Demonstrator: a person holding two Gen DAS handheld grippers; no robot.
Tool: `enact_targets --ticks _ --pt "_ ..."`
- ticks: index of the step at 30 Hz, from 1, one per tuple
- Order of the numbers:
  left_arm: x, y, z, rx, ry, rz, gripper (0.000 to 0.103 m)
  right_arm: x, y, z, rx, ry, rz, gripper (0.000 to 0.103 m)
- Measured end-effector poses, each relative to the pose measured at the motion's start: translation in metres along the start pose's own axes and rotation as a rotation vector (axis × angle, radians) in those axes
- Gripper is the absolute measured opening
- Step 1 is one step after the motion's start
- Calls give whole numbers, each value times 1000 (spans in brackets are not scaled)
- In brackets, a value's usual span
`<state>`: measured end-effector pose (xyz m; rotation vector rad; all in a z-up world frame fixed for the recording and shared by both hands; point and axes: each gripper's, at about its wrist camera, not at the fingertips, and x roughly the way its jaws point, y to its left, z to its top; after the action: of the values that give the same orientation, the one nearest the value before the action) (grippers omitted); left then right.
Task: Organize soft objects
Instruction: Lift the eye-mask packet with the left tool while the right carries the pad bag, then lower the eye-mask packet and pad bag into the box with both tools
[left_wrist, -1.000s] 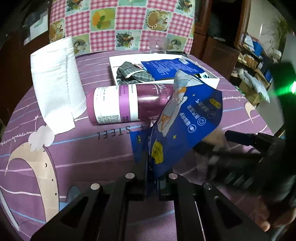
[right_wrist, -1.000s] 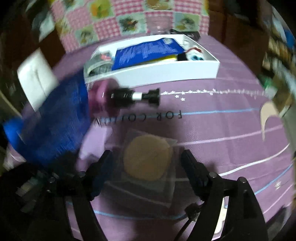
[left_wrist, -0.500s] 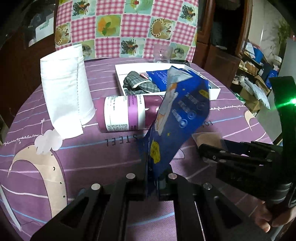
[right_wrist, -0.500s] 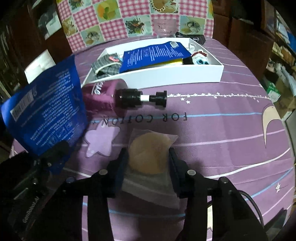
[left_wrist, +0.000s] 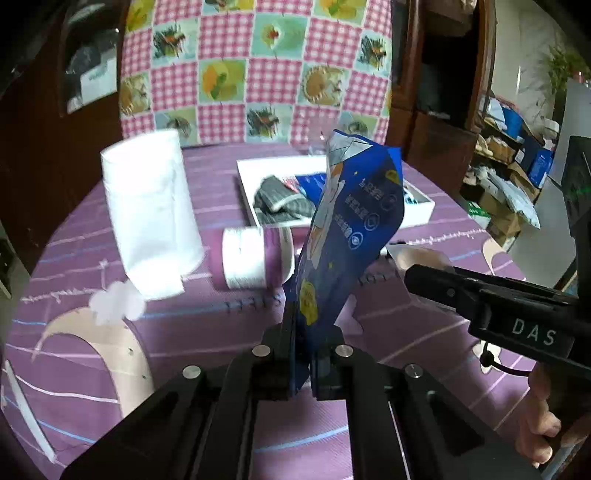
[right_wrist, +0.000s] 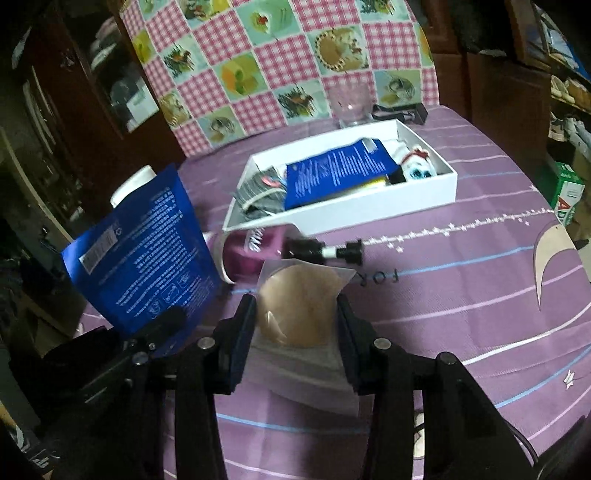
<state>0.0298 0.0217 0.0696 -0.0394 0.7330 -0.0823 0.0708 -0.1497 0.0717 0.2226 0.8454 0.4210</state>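
My left gripper (left_wrist: 308, 332) is shut on the bottom edge of a blue printed pouch (left_wrist: 351, 221), which stands upright above the purple tablecloth. The right wrist view shows the same pouch (right_wrist: 144, 258) at the left. My right gripper (right_wrist: 295, 310) is shut on a clear packet with a round tan pad (right_wrist: 299, 295) inside, held just off the cloth. Behind both sits a white box (right_wrist: 369, 199) holding a grey plaid cloth (right_wrist: 258, 192), a blue packet (right_wrist: 340, 170) and a small white-faced doll (right_wrist: 417, 166).
A purple bottle (left_wrist: 255, 258) lies on its side between the grippers and the box. A white paper roll (left_wrist: 147, 214) stands at the left. A clear glass (right_wrist: 349, 103) stands behind the box before a checked chair back. A person's hand (left_wrist: 539, 432) holds the right gripper.
The right jaws closed on the tan pad's packet and lifted it off the cloth. The left gripper rose, and the blue pouch swung from tilted to upright.
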Motion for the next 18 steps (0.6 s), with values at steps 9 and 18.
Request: enact_targets --ticks 9,18 --pt "-28 11 35 -3 -26 70 4 -19 -2 37 72 20 30 44" --pt "-46 4 83 8 -48 93 4 -31 -1 86 146 37 66 44"
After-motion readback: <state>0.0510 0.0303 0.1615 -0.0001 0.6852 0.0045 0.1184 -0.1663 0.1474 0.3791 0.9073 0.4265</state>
